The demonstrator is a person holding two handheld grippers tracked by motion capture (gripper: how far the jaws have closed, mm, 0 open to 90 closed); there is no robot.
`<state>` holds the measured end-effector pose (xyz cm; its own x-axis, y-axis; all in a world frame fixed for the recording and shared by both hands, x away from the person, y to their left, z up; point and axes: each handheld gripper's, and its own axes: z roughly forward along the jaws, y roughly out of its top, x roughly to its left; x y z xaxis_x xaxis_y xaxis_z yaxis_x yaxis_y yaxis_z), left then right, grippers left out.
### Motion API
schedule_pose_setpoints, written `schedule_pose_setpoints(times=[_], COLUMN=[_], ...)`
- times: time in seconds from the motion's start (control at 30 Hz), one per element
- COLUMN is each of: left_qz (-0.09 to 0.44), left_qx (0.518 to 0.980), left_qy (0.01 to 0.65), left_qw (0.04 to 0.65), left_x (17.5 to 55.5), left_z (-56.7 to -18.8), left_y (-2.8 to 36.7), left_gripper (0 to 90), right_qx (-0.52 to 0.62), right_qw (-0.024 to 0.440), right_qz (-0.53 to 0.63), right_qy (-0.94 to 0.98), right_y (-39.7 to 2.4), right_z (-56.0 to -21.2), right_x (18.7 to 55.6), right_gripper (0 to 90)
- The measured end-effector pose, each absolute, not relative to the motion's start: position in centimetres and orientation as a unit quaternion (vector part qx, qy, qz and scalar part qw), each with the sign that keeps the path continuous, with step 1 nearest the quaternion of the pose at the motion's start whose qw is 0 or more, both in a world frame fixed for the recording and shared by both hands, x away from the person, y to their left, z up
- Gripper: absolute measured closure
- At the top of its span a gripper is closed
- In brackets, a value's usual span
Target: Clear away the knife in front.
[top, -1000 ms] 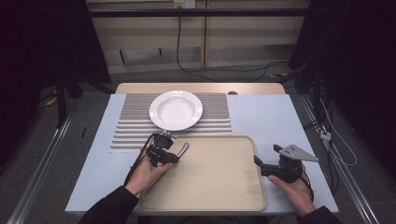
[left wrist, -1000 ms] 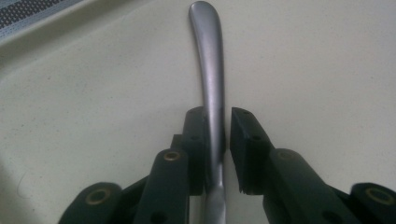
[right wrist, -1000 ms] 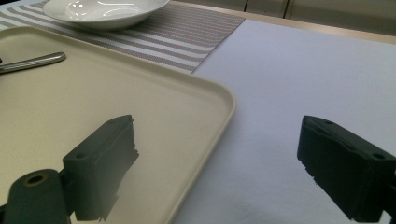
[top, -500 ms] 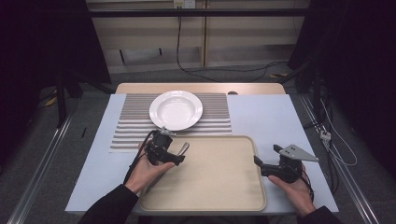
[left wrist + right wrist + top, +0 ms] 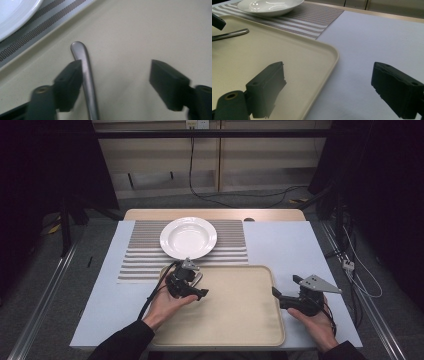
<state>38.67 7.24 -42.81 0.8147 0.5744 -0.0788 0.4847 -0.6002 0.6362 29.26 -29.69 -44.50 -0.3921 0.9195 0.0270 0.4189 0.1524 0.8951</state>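
Observation:
A metal utensil handle lies on the beige tray near its far left corner. My left gripper is over it with the jaws well apart. The handle rests between them, against the left jaw, with a wide gap to the right one. These jaws have just been closing a little. In the high view the left gripper sits at the tray's far left. My right gripper is open at the tray's right rim. In the right gripper view one jaw is over the tray, the other over the cloth, with nothing between them.
A white plate stands on a striped placemat just beyond the tray. A pale blue cloth covers the table. The tray's raised rim runs between my right jaws. Cables trail from both grippers.
My left gripper's jaws stand much wider than a second ago, and the metal handle now lies loose on the tray. The left hand shifted slightly; the right has not moved.

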Motion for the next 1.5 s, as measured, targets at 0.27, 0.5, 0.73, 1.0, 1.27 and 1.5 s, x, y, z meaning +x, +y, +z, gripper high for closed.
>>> schedule_pose_setpoints(times=[0.27,0.5,0.73,1.0,1.27,1.5], left_qz=[0.062,0.075,0.068,0.061,0.068,0.073], left_qx=[0.897,0.904,0.908,0.905,0.907,0.909], left_qy=[0.286,0.288,0.270,0.278,0.291,0.288], left_qw=[0.331,0.307,0.314,0.316,0.298,0.291], left_x=[38.3,38.3,38.8,38.9,39.0,39.0], left_z=[-43.2,-43.9,-44.1,-44.1,-43.8,-43.8], left_y=[6.9,6.8,7.3,7.5,8.0,8.1], left_gripper=[83.3,90.0,90.0,90.0,90.0,90.0], right_qx=[0.475,0.473,0.473,0.474,0.473,0.474], right_qw=[0.283,0.286,0.286,0.285,0.285,0.284], right_qz=[0.446,0.444,0.445,0.444,0.444,0.443], right_qy=[0.704,0.705,0.705,0.705,0.706,0.706], right_y=[-29.7,-29.6,-29.6,-29.6,-29.6,-29.6], right_z=[-44.4,-44.4,-44.4,-44.4,-44.4,-44.4], right_x=[29.3,29.2,29.2,29.2,29.2,29.3], right_gripper=[12.0,12.1,12.1,12.1,12.2,12.2])
